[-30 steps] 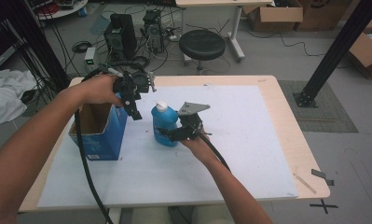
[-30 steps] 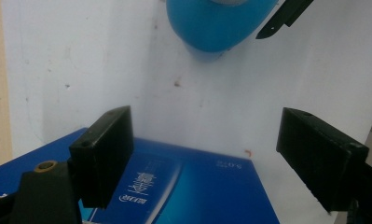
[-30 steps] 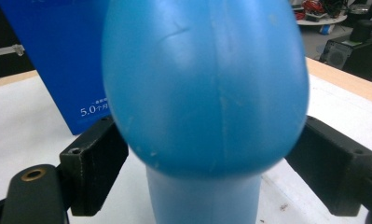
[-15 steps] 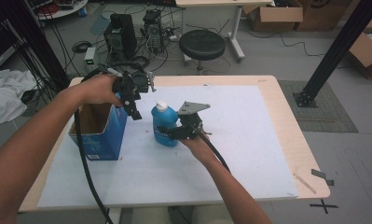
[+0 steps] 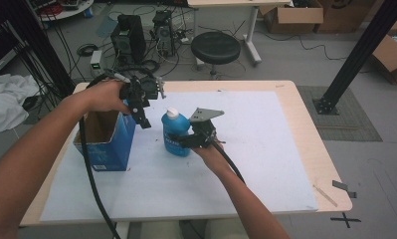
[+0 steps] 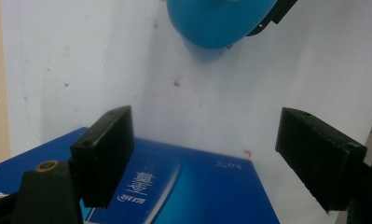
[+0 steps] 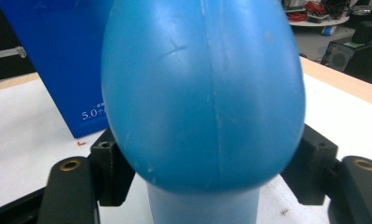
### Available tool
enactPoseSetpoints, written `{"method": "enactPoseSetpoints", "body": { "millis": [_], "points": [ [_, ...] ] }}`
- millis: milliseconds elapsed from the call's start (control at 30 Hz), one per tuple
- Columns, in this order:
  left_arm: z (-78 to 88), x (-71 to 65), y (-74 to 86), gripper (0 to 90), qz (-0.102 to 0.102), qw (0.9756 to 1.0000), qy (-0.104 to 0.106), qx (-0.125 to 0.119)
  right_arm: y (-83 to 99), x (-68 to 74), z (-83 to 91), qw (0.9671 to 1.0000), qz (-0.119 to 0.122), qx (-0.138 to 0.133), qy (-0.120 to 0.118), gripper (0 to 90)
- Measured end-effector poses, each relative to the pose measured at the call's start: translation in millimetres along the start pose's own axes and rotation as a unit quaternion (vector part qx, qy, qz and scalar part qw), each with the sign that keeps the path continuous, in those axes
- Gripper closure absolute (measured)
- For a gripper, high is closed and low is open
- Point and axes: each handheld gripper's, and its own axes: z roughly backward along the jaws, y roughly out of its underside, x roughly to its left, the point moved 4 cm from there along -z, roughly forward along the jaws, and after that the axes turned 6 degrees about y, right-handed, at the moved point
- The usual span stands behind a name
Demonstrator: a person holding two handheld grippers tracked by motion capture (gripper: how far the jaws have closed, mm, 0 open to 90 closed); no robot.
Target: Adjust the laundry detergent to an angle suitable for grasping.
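A blue plastic bottle (image 5: pixel 174 128) with a white cap stands upright on the white mat (image 5: pixel 265 149). My right gripper (image 5: pixel 179 140) reaches in from the right at the bottle's lower body. Its jaws have just been closing, and in the right gripper view both pads (image 7: pixel 110 164) touch the sides of the bottle (image 7: pixel 202 93). My left gripper (image 5: pixel 144 119) hangs open above the right edge of a blue carton (image 5: pixel 106 147), pointing down. In the left gripper view nothing lies between its wide-apart jaws (image 6: pixel 202 163); the carton (image 6: pixel 197 191) is below and the bottle (image 6: pixel 216 21) beyond.
The blue carton stands open-topped at the mat's left side, close beside the bottle. A cable (image 5: pixel 89 174) trails from the left gripper over the table's front edge. A black stool (image 5: pixel 216 48) and computer cases (image 5: pixel 129 32) stand on the floor behind the table.
The right gripper's jaws have drawn in against the bottle's sides. Neither hand has shifted, and the bottle stands where it stood.
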Motion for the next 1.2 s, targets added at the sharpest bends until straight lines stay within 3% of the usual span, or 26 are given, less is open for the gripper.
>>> {"method": "enactPoseSetpoints", "body": {
  "millis": [300,367,833,1200],
  "points": [
    [-0.6,0.3,1.0,20.4,0.001,1.0,0.001,0.001,-0.9,0.3,-0.4,1.0,0.003,-0.002,-0.003,35.4],
    [-1.0,0.3,0.8,20.4,0.002,1.0,0.001,0.001,-1.4,1.3,0.1,0.9999,0.007,-0.002,-0.012,41.3],
    [-0.7,0.1,1.5,20.4,0.003,1.0,0.001,0.0,-4.0,2.8,3.7,0.9997,0.015,0.01,-0.016,42.9],
    [1.4,-3.1,0.8,20.4,0.002,1.0,-0.002,0.001,-9.9,3.7,27.7,0.9983,0.025,0.003,-0.052,42.9]
  ]
}}
